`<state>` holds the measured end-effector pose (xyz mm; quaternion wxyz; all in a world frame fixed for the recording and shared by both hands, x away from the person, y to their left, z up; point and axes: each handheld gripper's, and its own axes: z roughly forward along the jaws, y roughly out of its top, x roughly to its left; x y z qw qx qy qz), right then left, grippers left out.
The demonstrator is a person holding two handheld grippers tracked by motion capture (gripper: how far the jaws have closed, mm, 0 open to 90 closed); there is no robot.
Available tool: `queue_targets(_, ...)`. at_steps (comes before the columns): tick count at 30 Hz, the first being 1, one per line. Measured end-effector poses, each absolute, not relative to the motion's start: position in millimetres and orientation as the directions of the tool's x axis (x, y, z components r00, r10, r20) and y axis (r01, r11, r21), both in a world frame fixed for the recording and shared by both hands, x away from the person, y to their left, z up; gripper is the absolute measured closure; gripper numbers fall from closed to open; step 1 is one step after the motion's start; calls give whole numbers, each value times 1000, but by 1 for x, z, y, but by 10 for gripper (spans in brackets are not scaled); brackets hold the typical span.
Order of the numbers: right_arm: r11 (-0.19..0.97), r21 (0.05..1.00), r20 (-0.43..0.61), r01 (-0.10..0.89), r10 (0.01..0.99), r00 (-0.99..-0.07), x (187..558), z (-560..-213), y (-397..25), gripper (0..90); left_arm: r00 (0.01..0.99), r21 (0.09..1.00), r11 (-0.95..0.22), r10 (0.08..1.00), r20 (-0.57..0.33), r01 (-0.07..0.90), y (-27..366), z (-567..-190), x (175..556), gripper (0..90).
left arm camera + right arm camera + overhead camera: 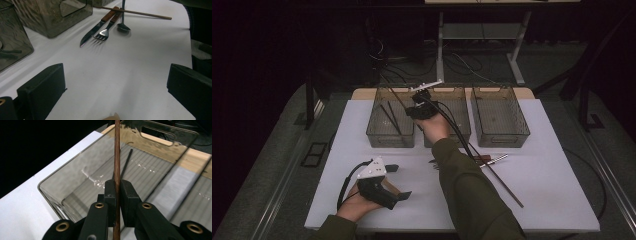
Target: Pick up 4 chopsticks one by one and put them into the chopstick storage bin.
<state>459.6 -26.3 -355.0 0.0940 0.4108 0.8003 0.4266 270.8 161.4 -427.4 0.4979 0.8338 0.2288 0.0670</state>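
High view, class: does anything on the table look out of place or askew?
Mostly tidy. One chopstick lies slanted on the white table, crossing the handles of the knife and fork, while its match is clamped in the right tool over the left bin.

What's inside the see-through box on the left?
Inside the left box lie dark chopsticks on its floor. The right gripper holds a brown chopstick over it, and the gripper hides part of the floor.
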Motion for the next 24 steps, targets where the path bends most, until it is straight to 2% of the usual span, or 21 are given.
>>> queue_targets(11, 305, 750, 209, 587, 733, -648, 464, -362, -1, 837, 889, 863, -400, 444, -112, 308, 161, -427, 271, 9)
queue_targets(24, 297, 737, 226, 608, 739, -635, 471, -378, 9, 837, 891, 863, -400, 438, -118, 310, 159, -428, 271, 9)
